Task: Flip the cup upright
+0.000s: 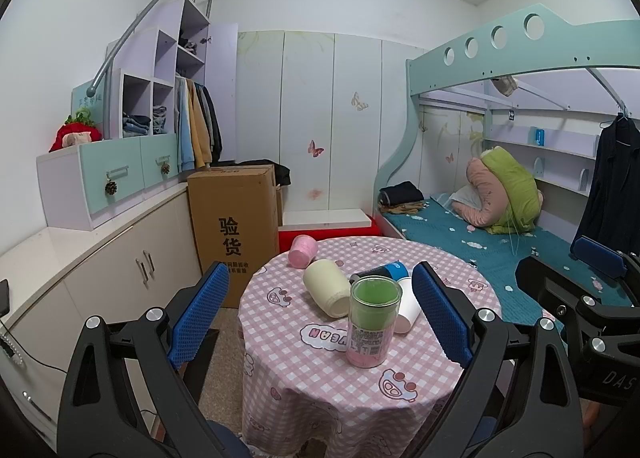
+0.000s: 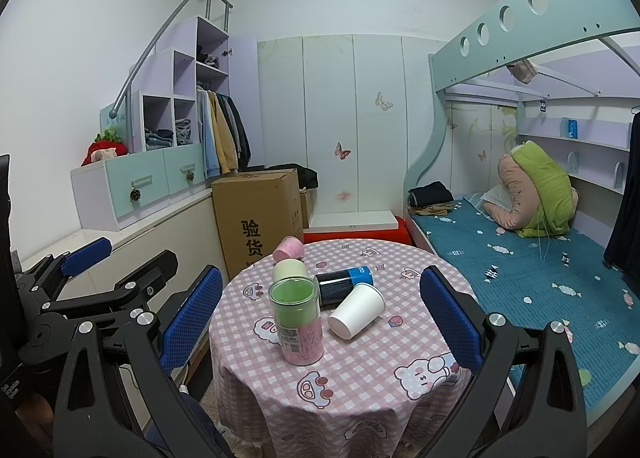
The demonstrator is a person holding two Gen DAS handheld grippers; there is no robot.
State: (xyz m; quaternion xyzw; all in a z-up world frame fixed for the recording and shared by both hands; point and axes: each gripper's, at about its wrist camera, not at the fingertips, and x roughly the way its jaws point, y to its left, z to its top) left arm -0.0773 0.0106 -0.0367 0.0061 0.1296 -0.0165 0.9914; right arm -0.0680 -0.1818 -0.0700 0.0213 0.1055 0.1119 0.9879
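A round table with a pink checked cloth [image 1: 320, 390] [image 2: 360, 390] holds several cups. A clear cup with a green inside and pink label [image 1: 372, 322] [image 2: 297, 320] stands upright near the front. A cream cup [image 1: 326, 287] [image 2: 290, 270], a white paper cup [image 1: 408, 308] [image 2: 357, 310], a dark blue cup [image 1: 384, 271] [image 2: 346, 284] and a pink cup [image 1: 303, 251] [image 2: 288, 248] lie on their sides. My left gripper [image 1: 320, 318] is open and empty, held in front of the table. My right gripper [image 2: 320, 322] is open and empty too, beside the left one.
A tall cardboard box [image 1: 234, 226] [image 2: 260, 210] stands behind the table at the left. A low cabinet [image 1: 100, 258] runs along the left wall. A bunk bed with a teal mattress [image 1: 500, 254] [image 2: 540, 278] is close on the right.
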